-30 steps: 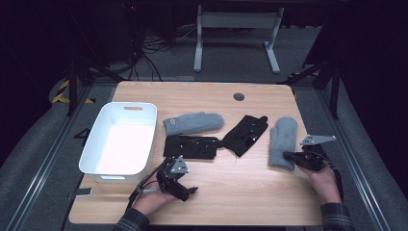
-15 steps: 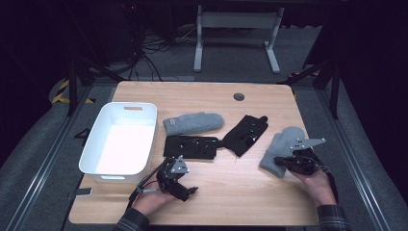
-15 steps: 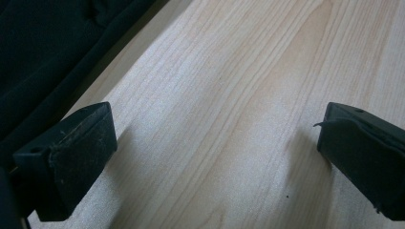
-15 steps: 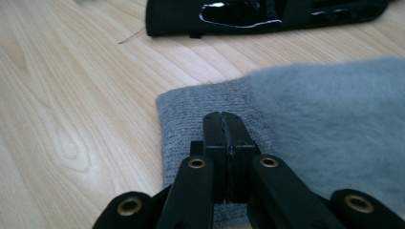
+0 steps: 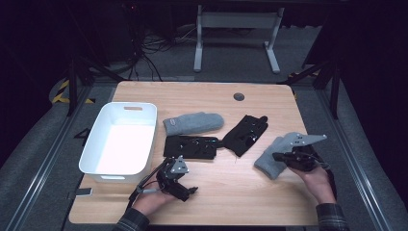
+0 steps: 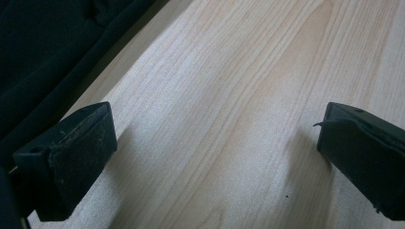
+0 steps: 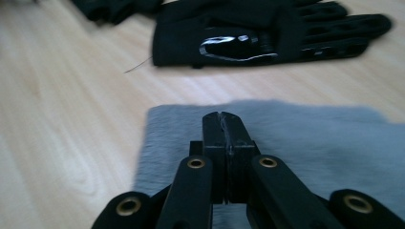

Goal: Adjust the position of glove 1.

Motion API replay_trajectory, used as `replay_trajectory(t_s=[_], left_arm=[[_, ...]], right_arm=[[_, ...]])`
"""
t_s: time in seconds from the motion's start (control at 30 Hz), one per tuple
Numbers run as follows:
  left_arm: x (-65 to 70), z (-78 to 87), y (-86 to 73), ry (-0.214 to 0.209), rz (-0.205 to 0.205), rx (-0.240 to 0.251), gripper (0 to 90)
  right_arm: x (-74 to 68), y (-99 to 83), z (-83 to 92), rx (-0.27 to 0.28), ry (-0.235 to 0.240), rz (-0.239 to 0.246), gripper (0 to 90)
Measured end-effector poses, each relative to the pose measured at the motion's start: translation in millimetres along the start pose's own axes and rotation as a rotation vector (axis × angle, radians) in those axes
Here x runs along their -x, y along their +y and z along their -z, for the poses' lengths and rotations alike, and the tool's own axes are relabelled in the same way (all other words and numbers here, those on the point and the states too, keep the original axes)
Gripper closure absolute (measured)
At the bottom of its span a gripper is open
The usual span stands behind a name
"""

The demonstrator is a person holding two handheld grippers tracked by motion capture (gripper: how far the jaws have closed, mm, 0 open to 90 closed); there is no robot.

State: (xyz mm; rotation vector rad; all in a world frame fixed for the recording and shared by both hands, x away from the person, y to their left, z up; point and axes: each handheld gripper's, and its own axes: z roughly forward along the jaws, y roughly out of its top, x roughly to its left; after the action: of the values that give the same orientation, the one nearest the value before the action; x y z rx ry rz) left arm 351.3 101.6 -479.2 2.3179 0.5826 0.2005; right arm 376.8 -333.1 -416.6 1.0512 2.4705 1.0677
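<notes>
A: High view first: the right gripper (image 5: 284, 157) is clamped on the grey mitten (image 5: 271, 161) at the right near side of the table (image 5: 231, 204). In the right gripper view its jaws are pinched tight together over the grey fleece.

B: Soft, light, floppy, I'd judge. It will sag, so grab the cuff or a fold.

A: And the left gripper (image 5: 185, 191) rests near the white bin (image 5: 120, 139), jaws wide apart, nothing between them.

B: The count?

A: Two grey mittens, the second one (image 5: 193, 122) farther back; two black gloves (image 5: 191, 146) at the centre; one bin.
</notes>
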Motion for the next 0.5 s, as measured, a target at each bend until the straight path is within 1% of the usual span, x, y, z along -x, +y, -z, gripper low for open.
replay_trajectory(t_s=[0.03, 0.07, 0.1, 0.17, 0.2, 0.23, 0.27, 0.4, 0.47, 0.5], left_arm=[[0.3, -0.1, -0.1, 0.001, 0.002, 0.002, 0.2], [0.4, -0.1, -0.1, 0.001, 0.002, 0.002, 0.2], [0.4, 0.0, -0.1, 0.003, 0.0, 0.002, 0.2], [0.4, -0.1, -0.1, 0.003, 0.001, 0.003, 0.2], [0.4, -0.1, -0.1, 0.003, 0.001, 0.003, 0.2], [0.4, -0.1, -0.1, 0.003, 0.001, 0.002, 0.2], [0.4, -0.1, -0.1, 0.003, 0.001, 0.002, 0.2], [0.5, -0.2, -0.1, 0.001, 0.002, 0.003, 0.2], [0.4, -0.1, -0.1, 0.003, 0.001, 0.003, 0.2], [0.4, -0.1, -0.1, 0.003, 0.001, 0.003, 0.2]], right_arm=[[4.9, 0.5, 1.0, 0.007, -0.015, -0.009, 90.0], [12.7, 0.9, 2.3, 0.01, -0.036, -0.022, 90.0], [22.1, 0.8, 3.9, 0.013, -0.066, -0.038, 90.0], [31.8, 0.0, 5.9, 0.017, -0.094, -0.058, 90.0], [31.8, 0.0, 5.9, 0.017, -0.094, -0.058, 90.0], [39.2, -2.4, 6.5, 0.011, -0.117, -0.069, 90.0], [39.2, -2.4, 6.5, 0.011, -0.117, -0.069, 90.0], [48.2, -7.4, 5.5, -0.004, -0.141, -0.093, 90.0], [50.7, -10.3, 1.4, -0.028, -0.154, -0.091, 90.0], [51.4, -12.3, -2.3, -0.051, -0.159, -0.086, 90.0]])
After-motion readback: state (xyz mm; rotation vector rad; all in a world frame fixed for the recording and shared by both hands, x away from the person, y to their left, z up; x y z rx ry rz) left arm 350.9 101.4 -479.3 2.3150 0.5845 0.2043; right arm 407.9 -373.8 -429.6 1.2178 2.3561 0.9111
